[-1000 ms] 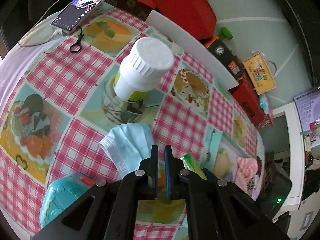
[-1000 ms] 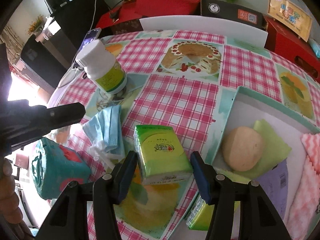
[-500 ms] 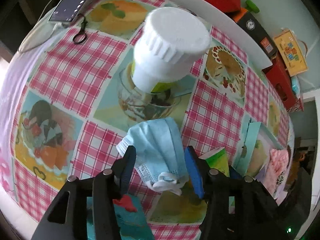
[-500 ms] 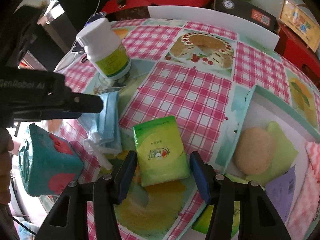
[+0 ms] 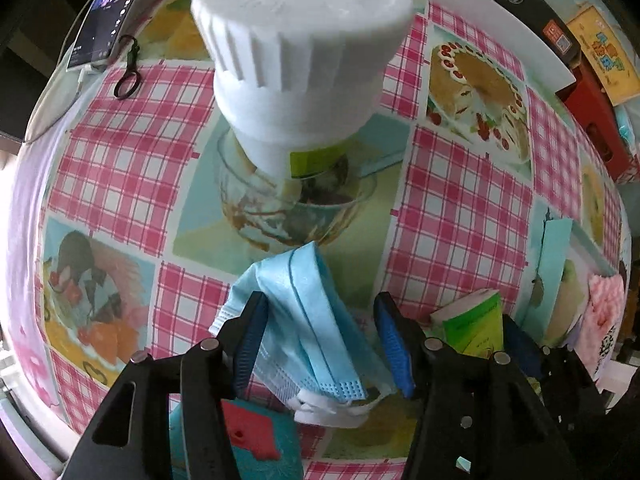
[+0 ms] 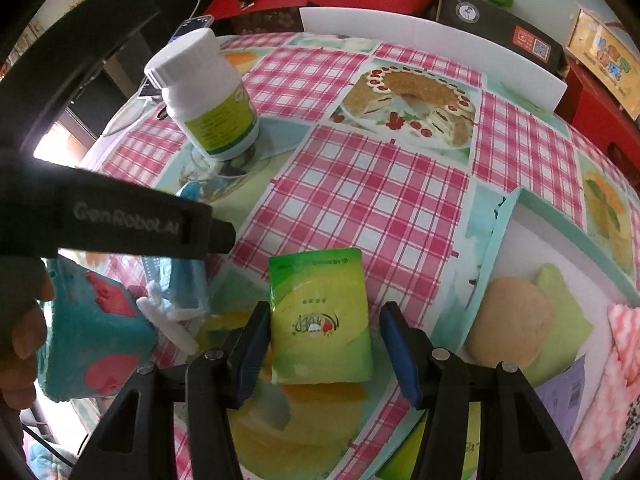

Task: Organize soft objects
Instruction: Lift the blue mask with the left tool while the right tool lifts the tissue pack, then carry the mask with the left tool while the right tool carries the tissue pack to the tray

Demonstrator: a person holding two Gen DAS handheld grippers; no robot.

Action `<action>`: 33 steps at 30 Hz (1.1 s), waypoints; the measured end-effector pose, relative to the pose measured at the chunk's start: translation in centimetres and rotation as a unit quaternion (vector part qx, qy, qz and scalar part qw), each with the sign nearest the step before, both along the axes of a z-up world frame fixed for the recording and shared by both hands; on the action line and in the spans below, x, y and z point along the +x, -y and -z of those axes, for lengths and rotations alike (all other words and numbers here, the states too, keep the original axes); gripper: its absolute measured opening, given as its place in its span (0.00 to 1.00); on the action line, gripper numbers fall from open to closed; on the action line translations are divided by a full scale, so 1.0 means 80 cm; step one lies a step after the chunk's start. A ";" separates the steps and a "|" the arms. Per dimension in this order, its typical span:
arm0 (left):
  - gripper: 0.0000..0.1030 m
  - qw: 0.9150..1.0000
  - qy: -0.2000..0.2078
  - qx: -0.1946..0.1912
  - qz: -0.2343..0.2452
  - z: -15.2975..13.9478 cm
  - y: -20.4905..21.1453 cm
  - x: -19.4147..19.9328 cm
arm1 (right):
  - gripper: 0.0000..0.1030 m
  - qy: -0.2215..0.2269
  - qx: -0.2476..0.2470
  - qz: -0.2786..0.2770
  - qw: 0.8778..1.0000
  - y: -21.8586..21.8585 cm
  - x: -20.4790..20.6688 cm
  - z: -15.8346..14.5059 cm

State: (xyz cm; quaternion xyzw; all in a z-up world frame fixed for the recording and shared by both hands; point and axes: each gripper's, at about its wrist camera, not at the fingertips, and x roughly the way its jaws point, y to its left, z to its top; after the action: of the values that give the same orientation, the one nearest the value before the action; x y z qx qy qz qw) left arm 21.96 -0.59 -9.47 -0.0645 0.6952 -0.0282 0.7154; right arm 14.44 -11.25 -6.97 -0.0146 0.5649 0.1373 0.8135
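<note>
A light blue face mask [image 5: 316,320] lies crumpled on the checked tablecloth. My left gripper [image 5: 322,344] points straight down and stands open, one finger on each side of the mask. In the right wrist view the mask [image 6: 186,280] is mostly hidden under the left gripper's black body [image 6: 120,220]. A green tissue pack [image 6: 320,320] lies flat on the cloth between the fingers of my right gripper [image 6: 326,344], which is open with a gap showing beside the pack. The left wrist view shows the same pack [image 5: 476,320] at the right.
A white-capped bottle [image 5: 304,72] stands just behind the mask. A teal pouch with red shapes [image 6: 92,332] sits at the left, next to a hand [image 6: 20,340]. A teal-rimmed tray [image 6: 508,232] at the right holds a beige puff [image 6: 508,328] and cloths. A phone [image 5: 108,20] lies far left.
My left gripper went from shut to open and came down over the blue mask, closer to the bottle. The right gripper stayed around the green pack with little motion.
</note>
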 end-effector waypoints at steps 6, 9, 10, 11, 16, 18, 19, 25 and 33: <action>0.40 1.000 0.018 0.021 0.011 0.000 0.012 -0.008 | 0.58 0.006 -0.011 -0.001 1.000 -0.005 0.001 0.003; 0.21 0.999 0.029 0.015 0.001 -0.003 0.012 -0.015 | 0.58 0.012 -0.014 -0.002 1.000 -0.006 0.001 0.004; 0.18 0.999 0.031 0.008 -0.003 -0.004 0.011 -0.017 | 0.57 0.015 -0.015 -0.002 1.000 -0.007 0.001 0.005; 0.15 0.999 0.036 0.000 -0.009 -0.004 0.008 -0.018 | 0.56 0.016 -0.015 -0.002 1.000 -0.006 0.000 0.005; 0.11 0.997 0.064 -0.034 -0.022 -0.008 0.006 -0.039 | 0.48 0.021 -0.006 0.004 1.000 0.002 -0.009 0.000; 0.10 0.996 0.076 -0.047 -0.025 -0.013 0.009 -0.048 | 0.48 0.021 -0.003 0.008 1.000 0.006 -0.011 -0.002; 0.10 0.995 0.082 -0.052 -0.026 -0.016 0.010 -0.052 | 0.48 0.021 -0.001 0.010 1.000 0.009 -0.013 -0.003; 0.10 0.989 0.118 -0.079 -0.037 -0.043 0.007 -0.078 | 0.48 0.040 0.010 0.019 0.999 0.018 -0.020 -0.023; 0.10 0.978 0.171 -0.109 -0.037 -0.099 -0.008 -0.087 | 0.48 0.084 0.020 0.044 0.995 0.038 -0.034 -0.068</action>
State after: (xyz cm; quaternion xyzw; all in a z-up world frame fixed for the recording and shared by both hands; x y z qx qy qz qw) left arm 14.99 0.08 -1.55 -0.1622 0.5523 -0.0877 0.8130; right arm 11.74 -14.26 -1.52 0.0149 0.4920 0.1109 0.8634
